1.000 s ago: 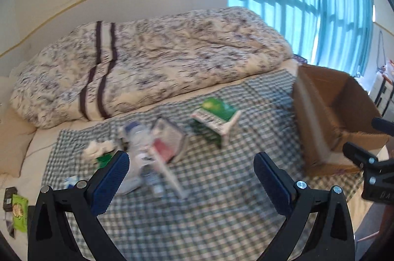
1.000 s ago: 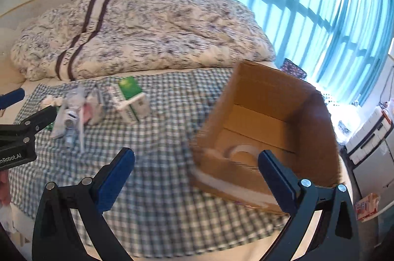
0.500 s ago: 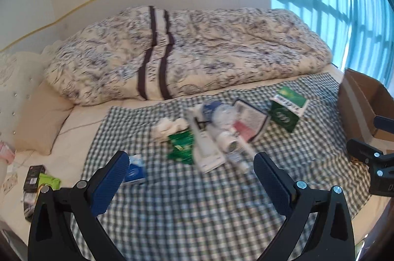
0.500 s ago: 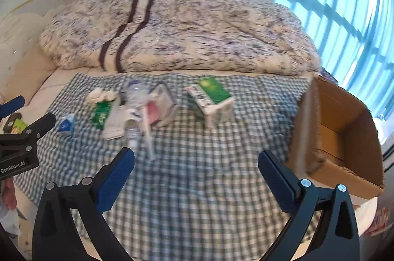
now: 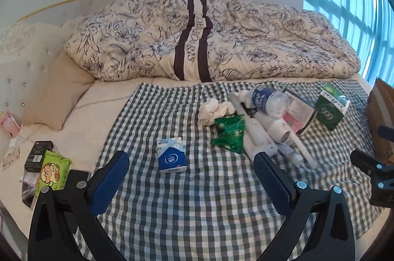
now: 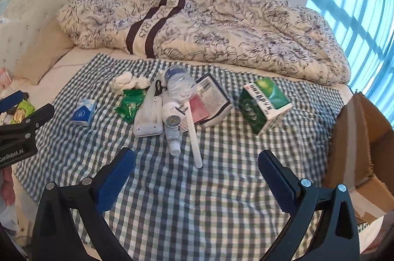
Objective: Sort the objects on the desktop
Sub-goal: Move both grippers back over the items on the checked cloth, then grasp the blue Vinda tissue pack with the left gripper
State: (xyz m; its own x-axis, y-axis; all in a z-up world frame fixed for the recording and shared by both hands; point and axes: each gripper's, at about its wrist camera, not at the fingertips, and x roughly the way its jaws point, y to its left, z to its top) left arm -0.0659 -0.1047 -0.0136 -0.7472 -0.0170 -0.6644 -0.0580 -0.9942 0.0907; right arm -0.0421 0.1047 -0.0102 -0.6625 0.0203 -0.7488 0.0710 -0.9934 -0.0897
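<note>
A heap of small objects lies on a checked cloth (image 5: 197, 199) (image 6: 209, 199) on a bed. In it are a blue tissue pack (image 5: 171, 158) (image 6: 83, 112), a green wrapper (image 5: 230, 134) (image 6: 130, 103), crumpled white tissue (image 5: 211, 110) (image 6: 125, 82), a plastic water bottle (image 5: 268, 98) (image 6: 178, 82), a white flat device (image 5: 256, 137) (image 6: 149, 118), a small white bottle (image 6: 172, 125), a white comb (image 6: 193, 137), a dark booklet (image 5: 299, 113) (image 6: 213, 98) and a green carton (image 5: 331, 108) (image 6: 264, 104). My left gripper (image 5: 190, 181) and right gripper (image 6: 195, 176) hover open and empty in front of the heap.
A brown cardboard box (image 6: 362, 145) (image 5: 380, 118) stands open at the cloth's right end. A rumpled flowered duvet (image 5: 209, 34) fills the back of the bed, with a beige pillow (image 5: 54, 98) at left. A green packet (image 5: 50, 171) and a black box (image 5: 38, 155) lie left of the cloth.
Both views have swung left, away from the cardboard box and onto the heap of objects. Both grippers stay open and empty.
</note>
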